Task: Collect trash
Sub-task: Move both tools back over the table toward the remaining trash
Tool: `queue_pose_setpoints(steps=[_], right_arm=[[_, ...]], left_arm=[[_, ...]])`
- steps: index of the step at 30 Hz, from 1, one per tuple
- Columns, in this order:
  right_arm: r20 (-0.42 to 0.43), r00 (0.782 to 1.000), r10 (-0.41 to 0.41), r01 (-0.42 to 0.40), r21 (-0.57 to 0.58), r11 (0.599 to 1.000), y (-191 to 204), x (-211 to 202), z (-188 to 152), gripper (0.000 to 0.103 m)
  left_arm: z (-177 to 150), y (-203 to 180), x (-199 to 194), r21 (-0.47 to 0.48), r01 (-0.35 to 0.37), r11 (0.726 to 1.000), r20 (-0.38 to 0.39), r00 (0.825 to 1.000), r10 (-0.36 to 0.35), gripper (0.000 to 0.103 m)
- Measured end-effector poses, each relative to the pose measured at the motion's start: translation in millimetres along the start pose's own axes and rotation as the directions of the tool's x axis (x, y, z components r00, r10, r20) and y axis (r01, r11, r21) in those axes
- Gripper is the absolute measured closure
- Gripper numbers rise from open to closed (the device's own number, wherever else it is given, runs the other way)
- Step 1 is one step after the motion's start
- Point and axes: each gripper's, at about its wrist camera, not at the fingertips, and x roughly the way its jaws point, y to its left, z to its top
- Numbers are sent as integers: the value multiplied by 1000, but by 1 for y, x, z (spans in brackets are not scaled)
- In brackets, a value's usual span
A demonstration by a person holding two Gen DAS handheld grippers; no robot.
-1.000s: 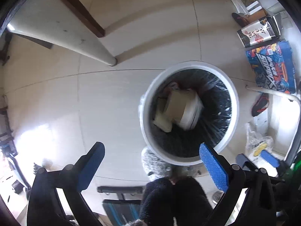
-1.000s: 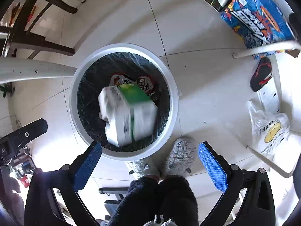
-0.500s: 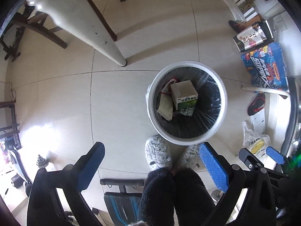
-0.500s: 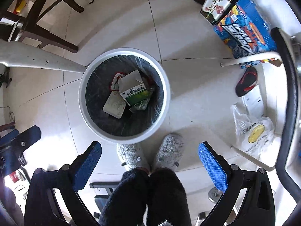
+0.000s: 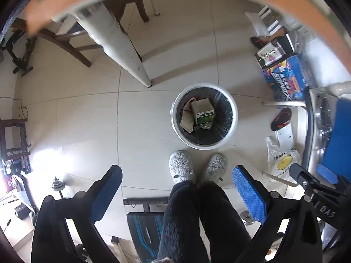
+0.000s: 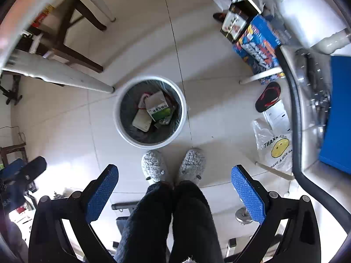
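On the tiled floor, the white bin (image 5: 205,145) w/ black liner holds a green-white carton (image 5: 203,114) & other trash. Left gripper (image 5: 177,194) & right gripper (image 6: 174,194) hang above, jaws spread wide, nothing btwn them. Grey slippers (image 6: 153,166) stand just beside the bin.

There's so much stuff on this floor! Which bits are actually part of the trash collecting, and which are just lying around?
Part of the job:
- white trash bin
- green and white carton inside it
- left gripper, open, empty
- right gripper, open, empty

Just lying about:
- blue box
- smiley plastic bag
- black and red sandal
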Motion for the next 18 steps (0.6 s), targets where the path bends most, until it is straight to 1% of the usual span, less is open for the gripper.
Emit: queue_pose_setpoints(steps=[5,11,15,18], right_arm=[[40,999,25,-25,2,1000,5,-81,-9,0],[82,996,37,-38,10,999,11,-162,-23,0],[96,993,68,-71,29,997,11,-202,-34,0],[132,984,117,-125,49,991,10,-237,-33,0]], left_arm=[[-8,-2,-56,17,23,1000,32,999,-24,0],[-16,-3,-117,52,50,997,75,996,-53,0],[-15,-6,-158,78,55,995,138,988,-66,0],[-2,-13,-186,97,45,994,200,978,-64,0]])
